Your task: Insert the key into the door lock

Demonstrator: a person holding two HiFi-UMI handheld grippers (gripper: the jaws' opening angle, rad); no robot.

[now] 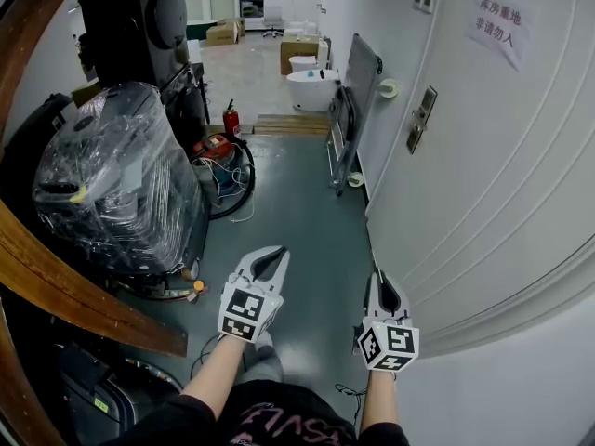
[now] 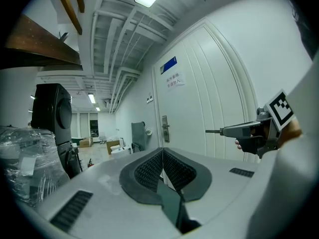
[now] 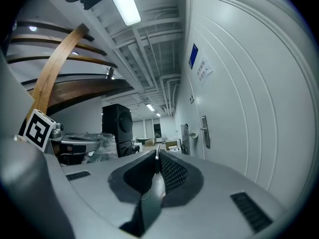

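The white door (image 1: 483,175) fills the right of the head view, with its metal lock plate (image 1: 420,119) well ahead of both grippers. The lock plate (image 2: 165,129) also shows in the left gripper view and, as the same lock plate (image 3: 204,132), in the right gripper view. My right gripper (image 1: 376,277) is shut on a thin dark key (image 2: 213,131), which sticks out forward from its tips. The key's edge (image 3: 157,155) shows between the jaws. My left gripper (image 1: 276,252) hangs beside it over the floor, shut and holding nothing.
A plastic-wrapped machine (image 1: 121,184) and a tall black cabinet (image 1: 139,26) stand at the left. A curved wooden beam (image 1: 74,286) crosses the near left. A grey panel (image 1: 353,100) leans on the wall before the door. A red extinguisher (image 1: 230,117) and cables (image 1: 228,179) lie ahead.
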